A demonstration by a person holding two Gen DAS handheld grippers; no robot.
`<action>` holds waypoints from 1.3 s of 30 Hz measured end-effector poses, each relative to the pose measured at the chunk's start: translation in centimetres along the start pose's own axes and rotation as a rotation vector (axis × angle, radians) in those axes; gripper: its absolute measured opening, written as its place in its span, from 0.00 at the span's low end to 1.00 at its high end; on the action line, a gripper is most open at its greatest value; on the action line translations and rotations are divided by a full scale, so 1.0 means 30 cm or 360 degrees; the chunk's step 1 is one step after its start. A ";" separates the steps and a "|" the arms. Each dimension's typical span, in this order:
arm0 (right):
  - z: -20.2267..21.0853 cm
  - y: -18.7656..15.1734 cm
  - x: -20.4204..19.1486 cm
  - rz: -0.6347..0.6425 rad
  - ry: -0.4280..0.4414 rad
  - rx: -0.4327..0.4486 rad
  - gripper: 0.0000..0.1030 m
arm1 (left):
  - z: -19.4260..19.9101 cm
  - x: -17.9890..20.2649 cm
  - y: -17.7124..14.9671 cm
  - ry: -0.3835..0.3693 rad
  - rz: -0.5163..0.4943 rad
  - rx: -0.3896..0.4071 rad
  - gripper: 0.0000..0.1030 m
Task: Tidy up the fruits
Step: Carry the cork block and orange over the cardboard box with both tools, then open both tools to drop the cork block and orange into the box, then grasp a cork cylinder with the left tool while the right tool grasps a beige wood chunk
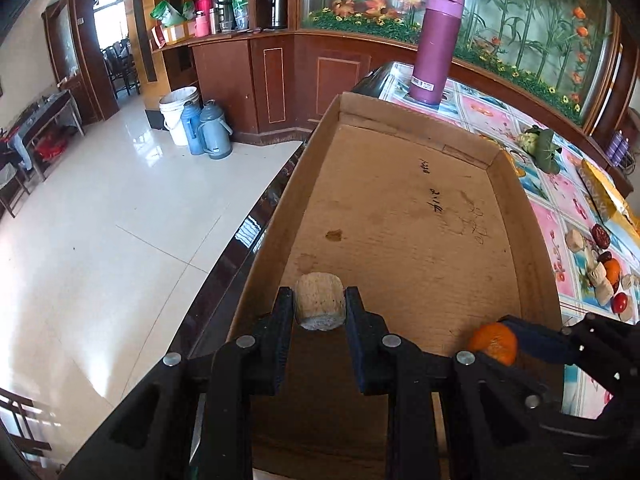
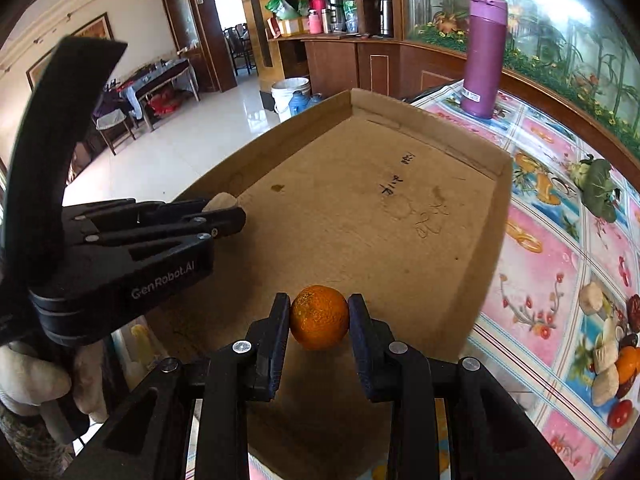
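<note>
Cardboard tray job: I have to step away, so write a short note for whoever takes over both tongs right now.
Left tongs: shut on a pale cork-like chunk, held over the near left part of the cardboard tray.
Right tongs: shut on a small orange, over the tray's near edge.
Done: nothing lies in the tray yet.
Left: set both pieces down in the tray, then fetch the remaining pile from the flowered tablecloth to the tray's right. The purple bottle stands beyond the tray.
</note>
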State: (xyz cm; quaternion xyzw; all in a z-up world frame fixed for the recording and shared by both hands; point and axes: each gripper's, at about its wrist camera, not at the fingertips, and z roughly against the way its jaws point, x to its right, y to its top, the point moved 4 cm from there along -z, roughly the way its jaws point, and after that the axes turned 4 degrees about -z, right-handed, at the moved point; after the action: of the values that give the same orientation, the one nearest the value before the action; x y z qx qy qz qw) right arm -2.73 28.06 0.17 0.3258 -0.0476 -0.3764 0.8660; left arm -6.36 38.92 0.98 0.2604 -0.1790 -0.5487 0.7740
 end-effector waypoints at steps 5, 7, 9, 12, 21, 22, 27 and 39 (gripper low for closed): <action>0.007 0.007 -0.034 0.0080 -0.0027 0.0040 0.44 | 0.059 -0.014 0.006 -0.0047 0.0050 0.0055 0.36; 0.031 0.010 -0.042 0.0083 -0.0016 0.0074 0.49 | 0.093 -0.019 0.012 -0.0054 0.0072 0.0097 0.40; 0.065 0.011 -0.046 0.0084 -0.0015 0.0108 0.49 | 0.130 -0.021 0.012 -0.0051 0.0101 0.0133 0.42; 0.137 0.004 -0.024 0.0056 -0.0027 0.0176 0.51 | 0.193 -0.009 0.010 -0.0063 0.0135 0.0195 0.46; 0.459 -0.199 0.326 -0.0351 -0.0202 0.0385 0.57 | 0.313 0.160 -0.032 -0.0238 0.0147 0.0267 0.54; 0.499 -0.234 0.392 -0.0424 -0.0257 0.0407 0.57 | 0.313 0.192 -0.031 -0.0254 0.0124 0.0265 0.54; 0.714 -0.457 0.759 -0.0892 -0.0521 0.0486 0.56 | 0.277 0.371 -0.037 -0.0362 -0.0003 0.0187 0.54; 0.856 -0.745 1.070 -0.1222 -0.0688 0.0375 0.56 | 0.200 0.736 -0.068 -0.0477 -0.0271 0.0045 0.54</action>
State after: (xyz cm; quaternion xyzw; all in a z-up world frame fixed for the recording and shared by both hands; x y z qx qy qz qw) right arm -2.17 -18.70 1.64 0.3301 -0.1455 -0.7216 0.5909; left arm -3.91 16.33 4.36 0.2007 -0.2775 -0.6424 0.6856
